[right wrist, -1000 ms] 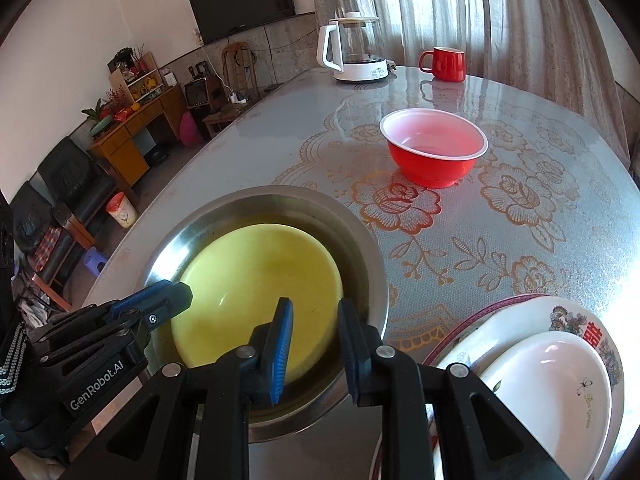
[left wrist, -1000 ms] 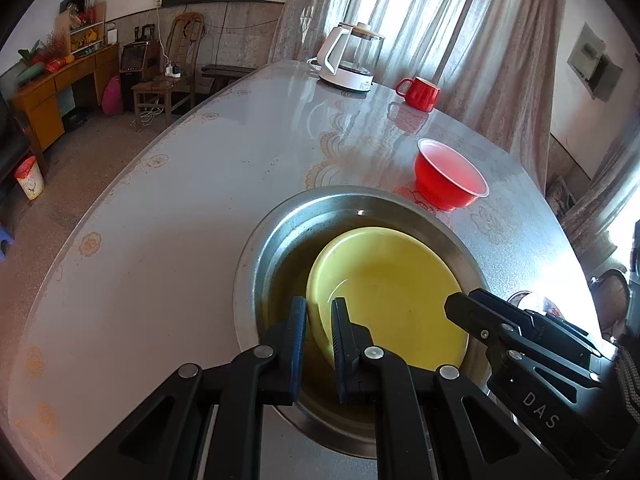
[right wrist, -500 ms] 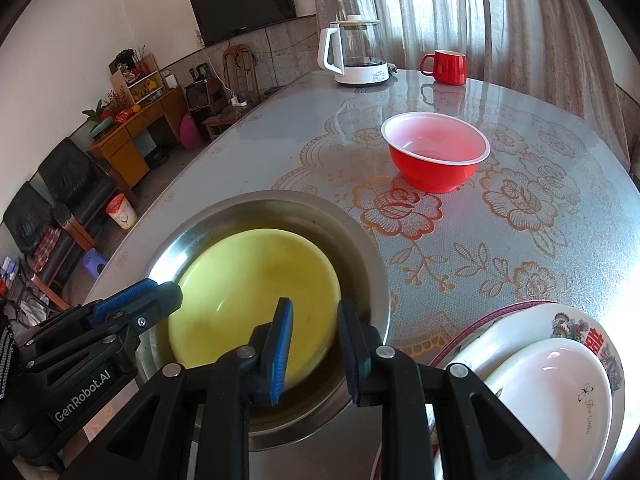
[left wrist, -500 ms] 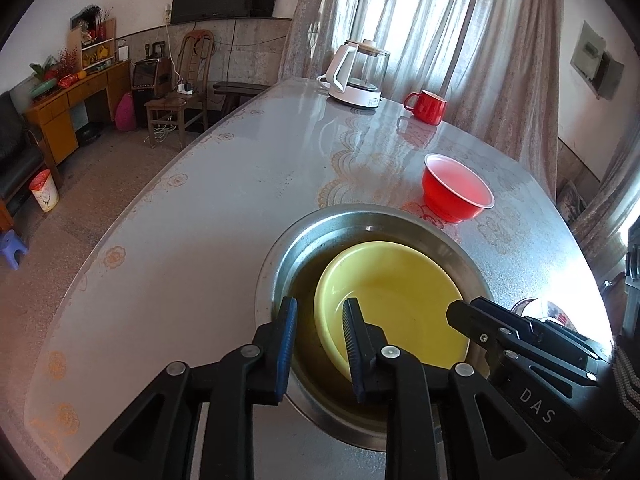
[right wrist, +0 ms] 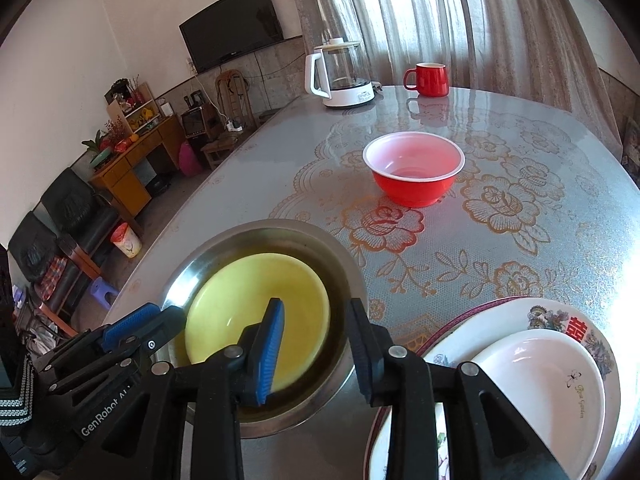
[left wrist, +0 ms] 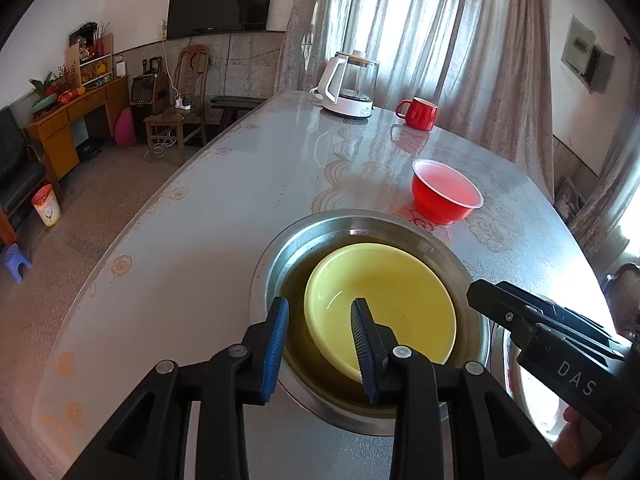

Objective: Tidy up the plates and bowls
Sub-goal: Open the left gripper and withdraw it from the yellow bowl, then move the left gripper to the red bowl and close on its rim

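Both hand-held grippers, left [left wrist: 320, 344] and right [right wrist: 316, 344], have just been opening, jaws narrowly parted and empty; the yellow bowl [left wrist: 384, 304] could slide in the steel basin [left wrist: 280, 252] if nudged.

Home living rm: TV [left wrist: 222, 0], dining table [left wrist: 240, 200]

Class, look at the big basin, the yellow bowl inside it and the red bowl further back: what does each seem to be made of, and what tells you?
Basin: probably stainless steel; silvery, mirror-like rim.
Yellow bowl: plastic or melamine, perhaps; uniform colour, soft sheen.
Red bowl: likely thin plastic; light glows through its pale inside.
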The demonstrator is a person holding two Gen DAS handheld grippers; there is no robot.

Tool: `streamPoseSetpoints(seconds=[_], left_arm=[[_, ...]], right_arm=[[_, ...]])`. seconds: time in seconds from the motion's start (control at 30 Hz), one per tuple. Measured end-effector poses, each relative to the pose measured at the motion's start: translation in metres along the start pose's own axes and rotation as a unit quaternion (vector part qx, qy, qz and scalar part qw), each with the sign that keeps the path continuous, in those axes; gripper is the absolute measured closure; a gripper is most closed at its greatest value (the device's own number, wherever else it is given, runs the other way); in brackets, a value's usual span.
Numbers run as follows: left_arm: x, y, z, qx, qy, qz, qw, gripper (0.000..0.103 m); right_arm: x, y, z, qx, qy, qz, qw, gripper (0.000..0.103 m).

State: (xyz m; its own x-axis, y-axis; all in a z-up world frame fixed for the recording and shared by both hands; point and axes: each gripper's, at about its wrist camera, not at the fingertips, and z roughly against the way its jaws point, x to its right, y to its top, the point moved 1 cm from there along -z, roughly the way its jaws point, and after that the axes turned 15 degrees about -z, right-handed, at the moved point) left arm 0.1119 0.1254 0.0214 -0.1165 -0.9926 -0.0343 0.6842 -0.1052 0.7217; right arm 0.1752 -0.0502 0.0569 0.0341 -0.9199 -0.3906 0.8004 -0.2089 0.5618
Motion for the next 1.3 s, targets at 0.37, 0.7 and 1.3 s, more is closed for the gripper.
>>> streamPoseSetpoints(seconds=[0.37,0.7,1.3], left_arm=[[0.012,0.003,0.012,0.020,-0.003,-0.015,0.9997,0.055],[0.020,0.013,0.006,0.011,-0.042,-0.005,0.9990,0.055],[0.027,0.085,-0.031,0.001,-0.085,0.020,0.9962,0.042]], right_arm=[[0.024,0.001,0.018,0.014,0.001,-0.043,0.999,0.064],[0.047,0.008,0.041,0.052,-0.025,-0.041,0.997,0.064],[0.114,0.063,0.034,0.039,-0.009,-0.128,0.991,0.077]])
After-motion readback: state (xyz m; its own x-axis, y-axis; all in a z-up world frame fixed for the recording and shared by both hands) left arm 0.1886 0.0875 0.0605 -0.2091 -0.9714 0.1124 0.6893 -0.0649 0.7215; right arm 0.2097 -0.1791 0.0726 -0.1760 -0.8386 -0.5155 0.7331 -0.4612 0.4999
